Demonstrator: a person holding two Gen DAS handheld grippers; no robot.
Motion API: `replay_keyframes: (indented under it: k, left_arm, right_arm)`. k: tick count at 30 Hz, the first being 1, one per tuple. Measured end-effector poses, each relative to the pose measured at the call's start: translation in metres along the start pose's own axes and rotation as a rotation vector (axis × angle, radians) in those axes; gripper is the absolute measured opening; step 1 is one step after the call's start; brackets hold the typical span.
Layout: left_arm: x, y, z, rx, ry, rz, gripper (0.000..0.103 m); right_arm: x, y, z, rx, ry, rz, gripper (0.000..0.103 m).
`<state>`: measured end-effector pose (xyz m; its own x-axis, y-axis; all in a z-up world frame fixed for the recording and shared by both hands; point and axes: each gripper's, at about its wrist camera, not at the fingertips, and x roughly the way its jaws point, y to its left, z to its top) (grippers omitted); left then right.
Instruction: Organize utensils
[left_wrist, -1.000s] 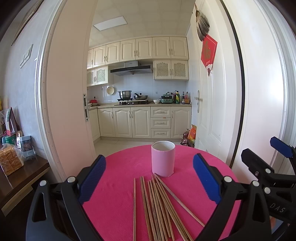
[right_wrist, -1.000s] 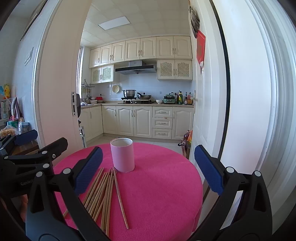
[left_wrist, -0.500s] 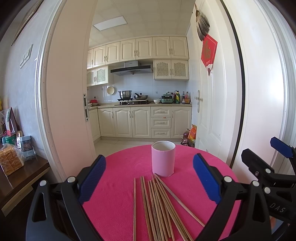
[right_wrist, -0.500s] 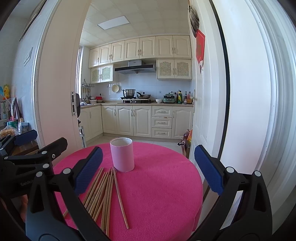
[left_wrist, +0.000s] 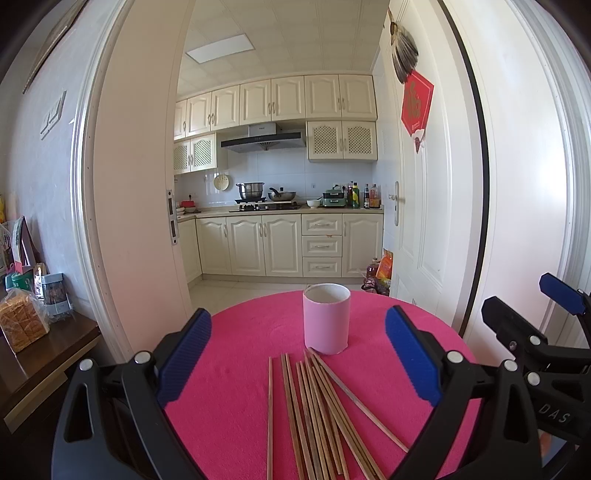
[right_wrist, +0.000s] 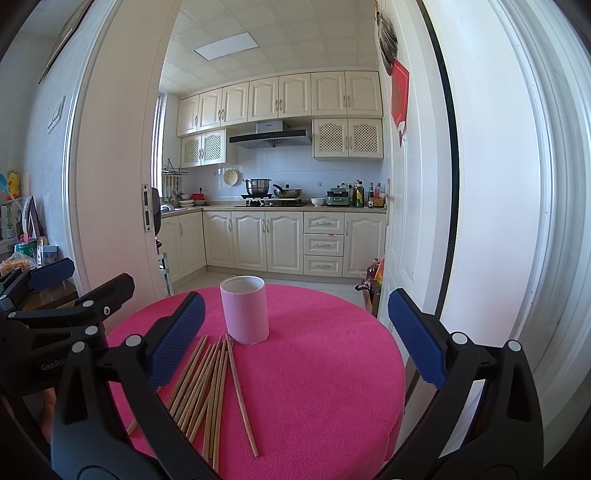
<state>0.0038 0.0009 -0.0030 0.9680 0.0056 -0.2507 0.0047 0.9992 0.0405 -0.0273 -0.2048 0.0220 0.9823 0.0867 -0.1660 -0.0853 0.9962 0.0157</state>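
Nothing has moved since a second ago: both grippers are in the same spots and the sticks lie just as they did.

A pink cup (left_wrist: 326, 318) stands upright on a round table with a bright pink cloth (left_wrist: 229, 373). The cup is the thing to look from. A bunch of wooden chopsticks (left_wrist: 314, 413) lies flat on the cloth, on the near side of the cup. Their far tips reach right up to the bottom of the cup. One stick lies a bit apart to the left of the bunch, and one fans out to the right.

The left gripper (left_wrist: 298, 356) hovers above the chopsticks, on the near side of the cup. Its two blue pads (left_wrist: 184, 358) are wide apart and hold nothing. The right gripper (right_wrist: 295, 338) hovers near the cup too, more to the right side of the table. Its fingers are spread wide as well, with nothing between them.

The left camera shows the right gripper poking in at the right edge, and a loaf of bread in a bag (left_wrist: 22, 321) on a dark side table (left_wrist: 55, 354), far left of the cup. The right camera shows the left gripper (right_wrist: 48, 295) at its left edge. It also shows a bare stretch of pink cloth to the right of the cup, and tools hanging on a rack (right_wrist: 173, 179) in the kitchen beyond the cup.
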Motion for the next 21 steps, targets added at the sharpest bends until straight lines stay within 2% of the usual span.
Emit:
replay_keyframes:
  k: [21]
  left_arm:
    - [-0.0008,0.0009,0.0009,0.001,-0.003,0.003,0.093]
  right_arm:
    - [0.0001,0.0006,0.0004,0.003,0.003,0.002,0.097]
